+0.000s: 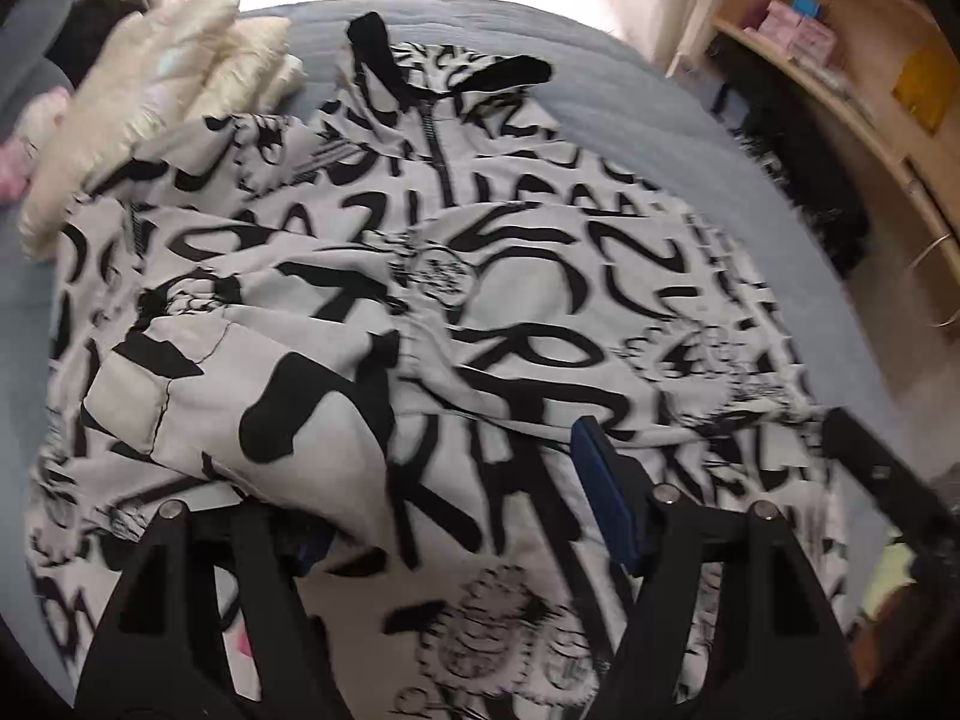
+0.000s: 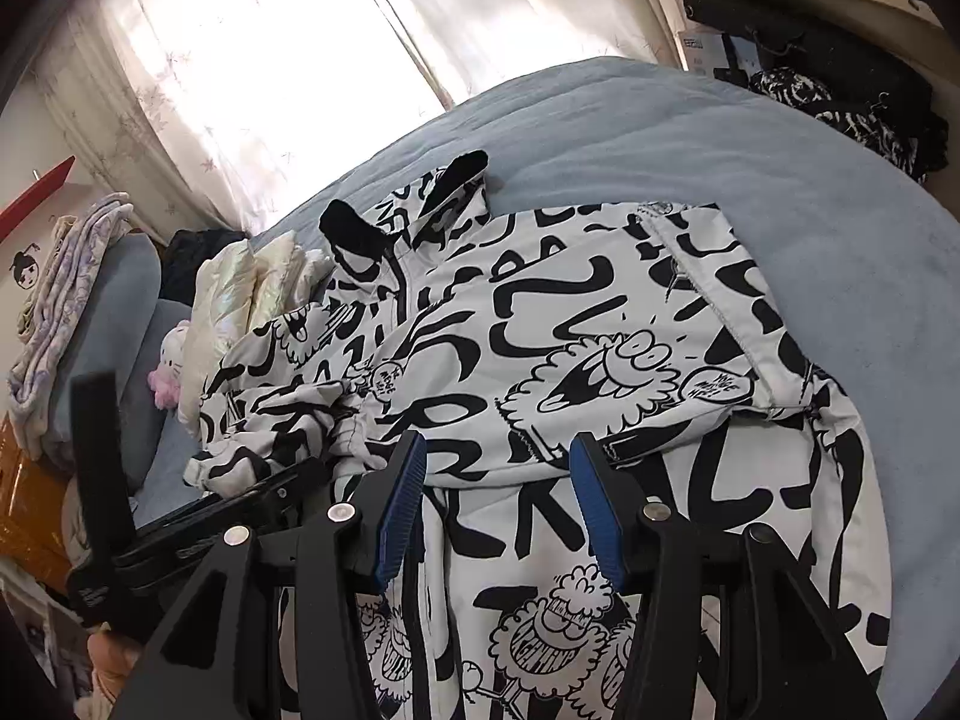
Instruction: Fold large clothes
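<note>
Both claws [image 1: 462,516] [image 2: 498,504] spread, empty, over printed jacket [image 2: 570,324], blue bed [image 2: 660,132], curtained window [image 2: 270,60]

The jacket [image 2: 540,324] is white with bold black lettering and cartoon figures, its collar tabs solid black, lying on a plain grey-blue bed [image 2: 660,138] beside cream, faintly iridescent pillows [image 2: 240,294], under pale leaf-print curtains [image 2: 528,6]; both black tools carry blue pads [image 2: 401,507].

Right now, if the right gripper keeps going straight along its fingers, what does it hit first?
Most likely the printed jacket spread on the blue bed. The right gripper points down at it, open, nothing between; depth is uncertain.
</note>
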The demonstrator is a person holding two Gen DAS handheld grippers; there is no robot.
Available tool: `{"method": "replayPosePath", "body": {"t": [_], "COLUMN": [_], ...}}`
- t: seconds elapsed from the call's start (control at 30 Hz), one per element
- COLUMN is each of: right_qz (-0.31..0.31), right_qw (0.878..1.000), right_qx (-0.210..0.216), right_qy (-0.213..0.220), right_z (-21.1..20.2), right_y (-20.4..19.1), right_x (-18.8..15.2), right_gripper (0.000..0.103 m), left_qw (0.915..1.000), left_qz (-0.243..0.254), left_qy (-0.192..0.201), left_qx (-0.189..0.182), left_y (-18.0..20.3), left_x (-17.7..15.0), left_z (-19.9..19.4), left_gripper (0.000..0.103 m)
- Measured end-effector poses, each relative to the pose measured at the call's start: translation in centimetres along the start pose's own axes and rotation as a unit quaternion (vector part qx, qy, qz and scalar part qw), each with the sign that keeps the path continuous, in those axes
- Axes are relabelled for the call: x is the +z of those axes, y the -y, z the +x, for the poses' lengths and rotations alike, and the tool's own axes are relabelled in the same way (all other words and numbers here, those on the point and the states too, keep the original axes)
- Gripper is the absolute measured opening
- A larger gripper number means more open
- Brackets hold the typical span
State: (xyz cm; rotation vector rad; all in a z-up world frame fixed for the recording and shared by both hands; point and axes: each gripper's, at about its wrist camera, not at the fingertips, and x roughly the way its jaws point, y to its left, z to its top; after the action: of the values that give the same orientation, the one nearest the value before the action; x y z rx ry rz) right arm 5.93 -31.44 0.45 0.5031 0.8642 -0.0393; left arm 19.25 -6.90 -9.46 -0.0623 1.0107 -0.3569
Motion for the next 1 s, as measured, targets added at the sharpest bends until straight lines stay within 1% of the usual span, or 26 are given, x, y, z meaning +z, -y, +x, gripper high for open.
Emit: {"method": "replayPosePath", "body": {"t": [0.03, 0.17, 0.23, 0.33, 0.5, 0.67, 0.7, 0.8, 0.9, 1.0], "right_qz": [-0.002, -0.013, -0.022, -0.034, -0.063, -0.108, -0.119, -0.155, -0.213, -0.274], "right_qw": [1.0, 1.0, 1.0, 0.999, 0.997, 0.992, 0.991, 0.985, 0.974, 0.958], "right_qx": [0.002, 0.009, 0.011, 0.014, 0.022, 0.032, 0.035, 0.043, 0.043, 0.037], "right_qy": [-0.002, -0.01, -0.012, -0.016, -0.03, -0.049, -0.054, -0.061, -0.066, -0.079], "right_z": [0.1, 0.5, 0.7, 0.8, 1.3, 2.1, 2.3, 2.9, 4.2, 6.3], "right_y": [-0.2, -1.1, -1.9, -3.0, -5.1, -8.1, -8.8, -11.0, -14.4, -18.1], "right_x": [-0.1, -0.3, -0.5, -0.7, -1.4, -2.3, -2.5, -3.1, -4.0, -5.2], "right_gripper": [0.051, 0.051, 0.051, 0.051, 0.051, 0.052, 0.054, 0.065, 0.067, 0.067], "left_qw": [1.0, 0.9983, 0.9973, 0.9965, 0.9955, 0.9956, 0.9959, 0.9962, 0.9955, 0.9944], "left_qz": [-0.003, -0.022, -0.028, -0.032, -0.049, -0.061, -0.062, -0.069, -0.08, -0.088], "left_qy": [0.0, -0.011, -0.01, -0.005, 0.001, 0.017, 0.021, 0.036, 0.049, 0.058], "left_qx": [-0.008, -0.053, -0.067, -0.076, -0.082, -0.069, -0.063, -0.039, -0.017, 0.002], "left_y": [-0.4, -1.7, -2.3, -3.3, -5.5, -8.2, -8.9, -10.8, -12.6, -14.0], "left_x": [0.0, -0.5, -1.0, -1.9, -4.2, -6.2, -6.7, -7.9, -8.8, -9.3], "left_z": [-0.9, -1.9, -2.7, -3.8, -5.6, -8.1, -8.7, -10.3, -11.5, -12.2], "left_gripper": [0.069, 0.071, 0.071, 0.072, 0.073, 0.073, 0.073, 0.073, 0.073, 0.073]}}
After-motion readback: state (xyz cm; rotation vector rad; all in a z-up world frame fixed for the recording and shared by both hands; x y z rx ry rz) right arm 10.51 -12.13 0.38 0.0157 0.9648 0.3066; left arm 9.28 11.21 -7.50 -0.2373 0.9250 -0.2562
